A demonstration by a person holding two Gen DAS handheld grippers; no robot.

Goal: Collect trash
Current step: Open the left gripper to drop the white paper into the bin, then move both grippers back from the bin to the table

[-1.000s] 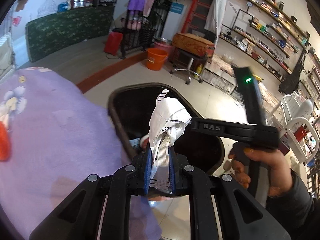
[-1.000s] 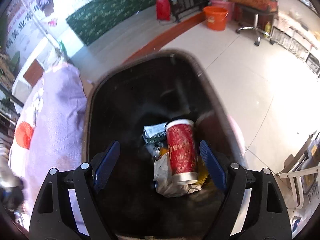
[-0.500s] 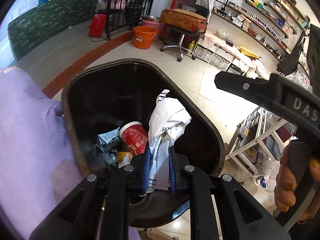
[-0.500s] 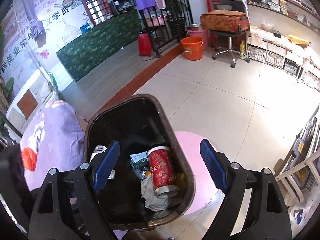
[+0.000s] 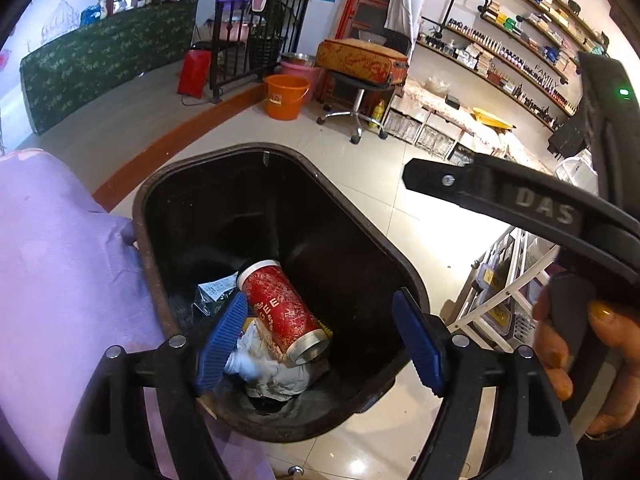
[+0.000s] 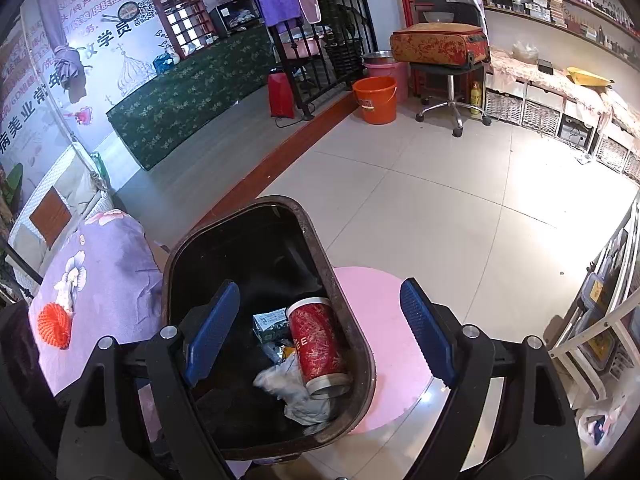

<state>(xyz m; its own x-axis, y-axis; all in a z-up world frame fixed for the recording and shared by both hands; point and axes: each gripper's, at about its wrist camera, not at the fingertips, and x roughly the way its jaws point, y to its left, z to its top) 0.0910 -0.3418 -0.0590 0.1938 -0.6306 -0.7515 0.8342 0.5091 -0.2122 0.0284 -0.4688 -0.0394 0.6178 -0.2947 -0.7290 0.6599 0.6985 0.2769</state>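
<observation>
Left gripper (image 5: 320, 344) hangs over the black trash bin (image 5: 400, 264), jaws opening w/ nothing pinched between them, & the crumpled white paper (image 5: 276, 374) lies at the bottom of the bin, tucked against the red can (image 5: 282, 310) that's lying on its side beside a small greenish packet (image 5: 214, 292). Right gripper (image 6: 320, 332) hovers above the same bin, jaws spread wide & empty, its handle gripped by the person's hand (image 5: 580, 364) over on the right. Bin sits on the tiled floor (image 6: 460, 216), pressed up against a purple floral cloth (image 6: 100, 276), w/ a pink mat (image 6: 384, 320) under its far side.
</observation>
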